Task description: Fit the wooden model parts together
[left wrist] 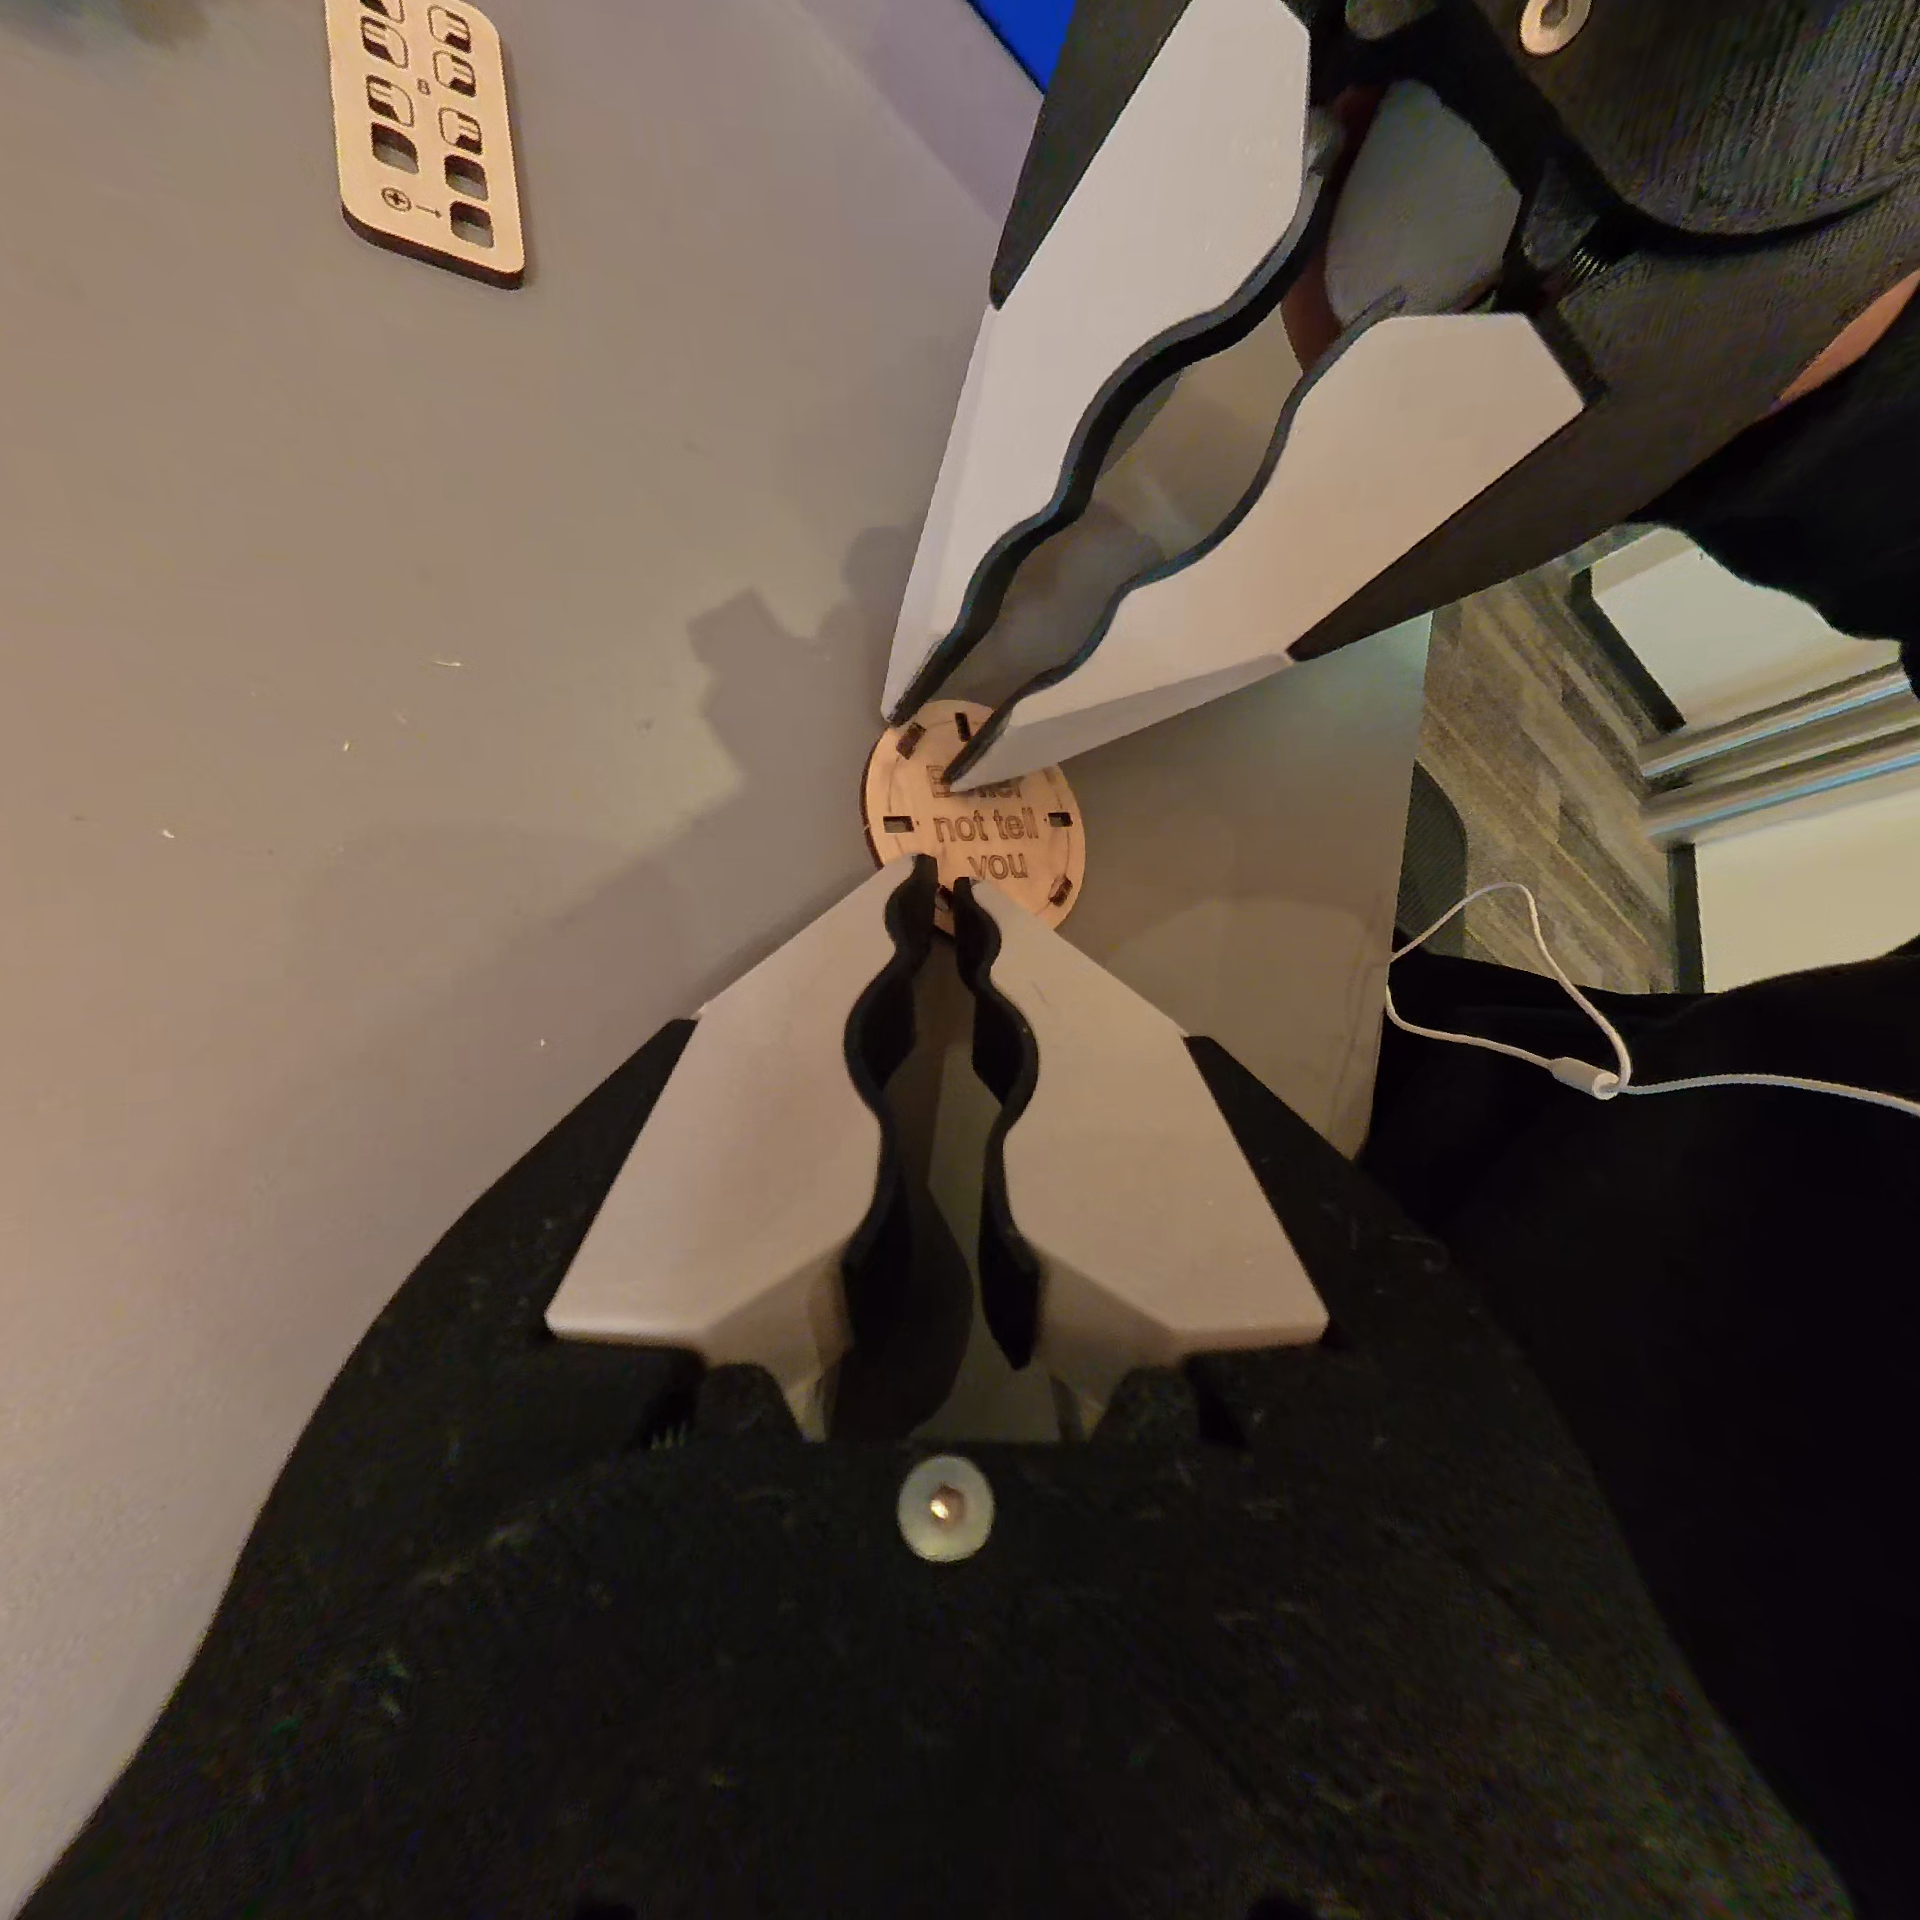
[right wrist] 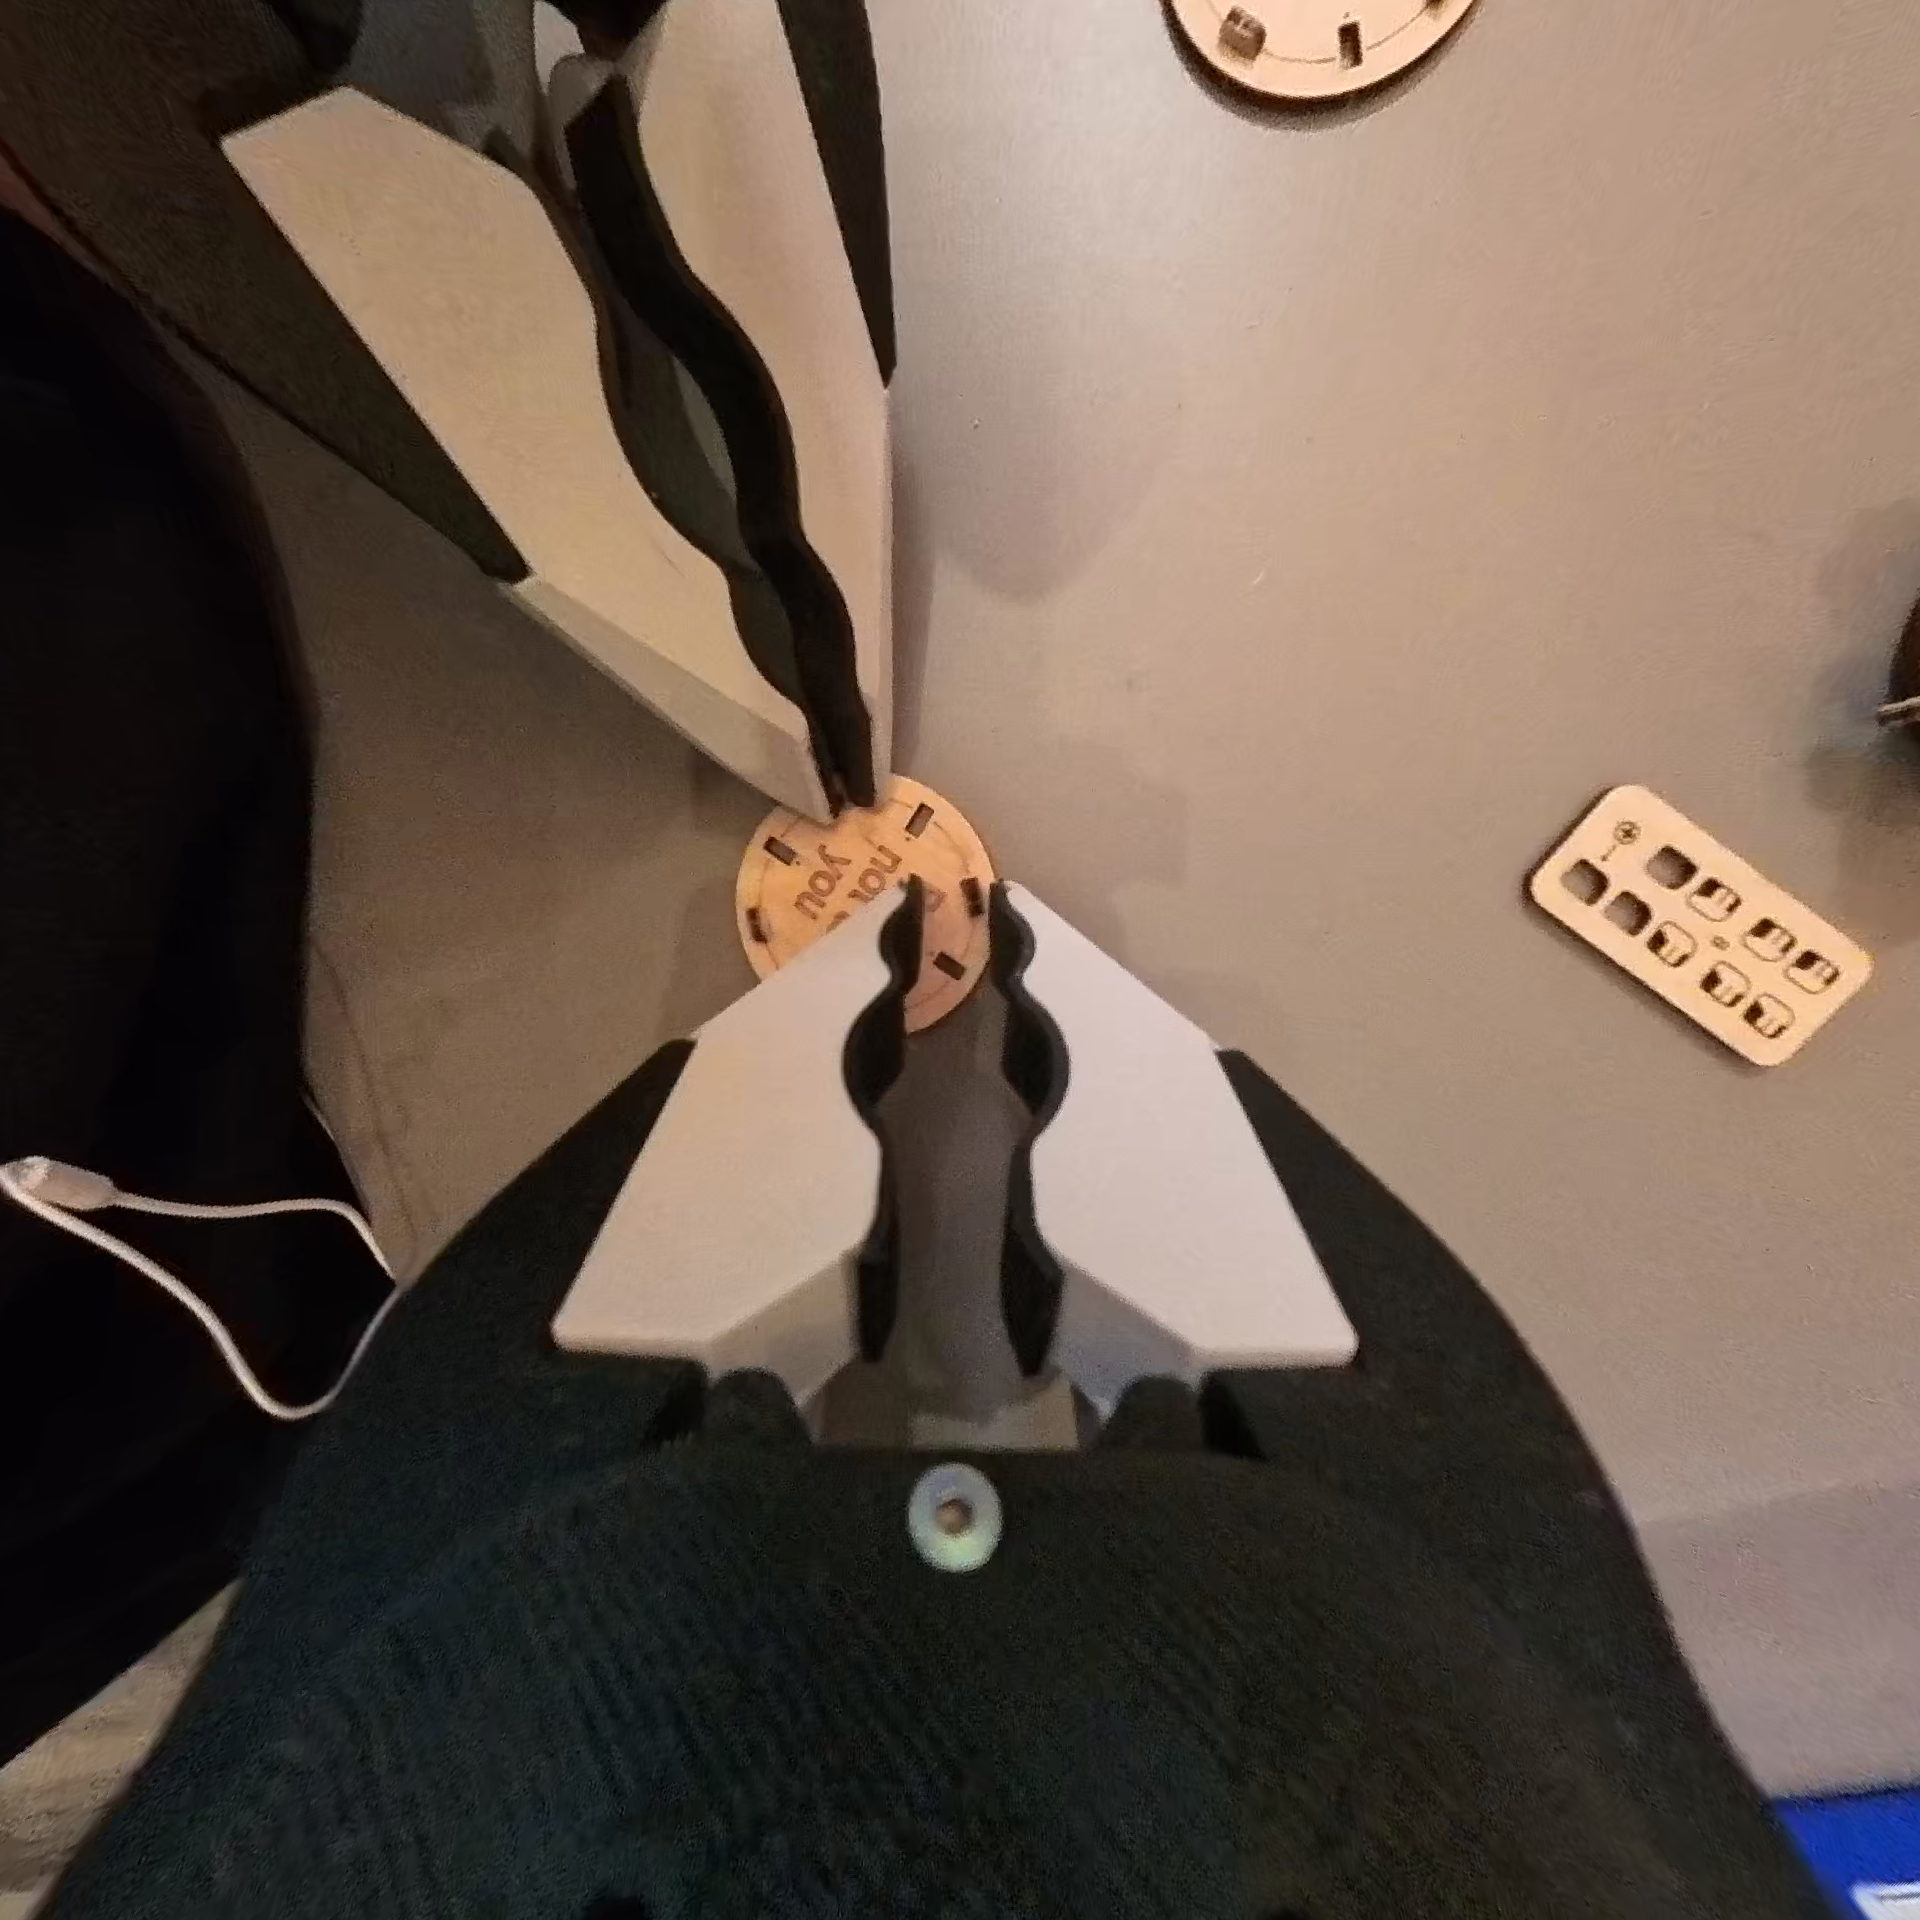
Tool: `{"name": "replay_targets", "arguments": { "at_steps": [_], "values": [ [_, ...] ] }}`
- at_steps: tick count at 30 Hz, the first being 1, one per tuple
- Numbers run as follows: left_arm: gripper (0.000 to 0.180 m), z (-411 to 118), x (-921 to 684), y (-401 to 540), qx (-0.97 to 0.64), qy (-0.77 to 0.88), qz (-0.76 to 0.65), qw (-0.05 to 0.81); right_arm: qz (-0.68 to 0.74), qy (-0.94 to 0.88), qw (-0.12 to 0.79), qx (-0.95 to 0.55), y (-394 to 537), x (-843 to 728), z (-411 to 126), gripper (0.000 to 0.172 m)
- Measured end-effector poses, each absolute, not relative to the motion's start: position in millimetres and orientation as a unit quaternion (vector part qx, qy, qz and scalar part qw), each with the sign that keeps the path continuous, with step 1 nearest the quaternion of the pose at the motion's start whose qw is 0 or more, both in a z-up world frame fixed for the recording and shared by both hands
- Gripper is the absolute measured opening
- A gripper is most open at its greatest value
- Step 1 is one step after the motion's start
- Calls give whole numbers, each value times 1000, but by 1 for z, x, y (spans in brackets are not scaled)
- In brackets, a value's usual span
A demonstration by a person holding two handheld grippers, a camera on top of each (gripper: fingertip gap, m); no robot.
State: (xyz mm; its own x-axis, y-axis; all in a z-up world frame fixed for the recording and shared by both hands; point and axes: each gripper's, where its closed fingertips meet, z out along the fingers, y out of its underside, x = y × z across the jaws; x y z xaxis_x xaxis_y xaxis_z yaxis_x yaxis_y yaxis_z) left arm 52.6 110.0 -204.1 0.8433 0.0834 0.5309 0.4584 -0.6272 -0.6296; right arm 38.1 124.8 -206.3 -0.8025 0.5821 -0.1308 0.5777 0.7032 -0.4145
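Left tongs (left wrist: 940,883) are pinched down to almost nothing, tips sitting right on the near rim of the round wooden disc (left wrist: 971,821), nothing clamped as far as I can see. The disc lies flat on the grey table (left wrist: 416,727), dead between both pairs of tips. Right tongs (right wrist: 958,896) are open a crack, one tip over the disc face and the other at its rim. The slotted wooden plate (right wrist: 1704,925) lies well off to their right.
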Motion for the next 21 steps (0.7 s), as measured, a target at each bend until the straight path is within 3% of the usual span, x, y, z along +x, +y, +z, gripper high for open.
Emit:
{"name": "replay_targets", "arguments": {
  "at_steps": [11,21],
  "values": [
    [0,-204,53,110,-871,-156,-233,403,137,-958,66,-244,127,37,-208,1],
    [0,-204,53,110,-871,-156,-233,403,141,-954,29,-264,127,37,-209,1]
  ]
}}
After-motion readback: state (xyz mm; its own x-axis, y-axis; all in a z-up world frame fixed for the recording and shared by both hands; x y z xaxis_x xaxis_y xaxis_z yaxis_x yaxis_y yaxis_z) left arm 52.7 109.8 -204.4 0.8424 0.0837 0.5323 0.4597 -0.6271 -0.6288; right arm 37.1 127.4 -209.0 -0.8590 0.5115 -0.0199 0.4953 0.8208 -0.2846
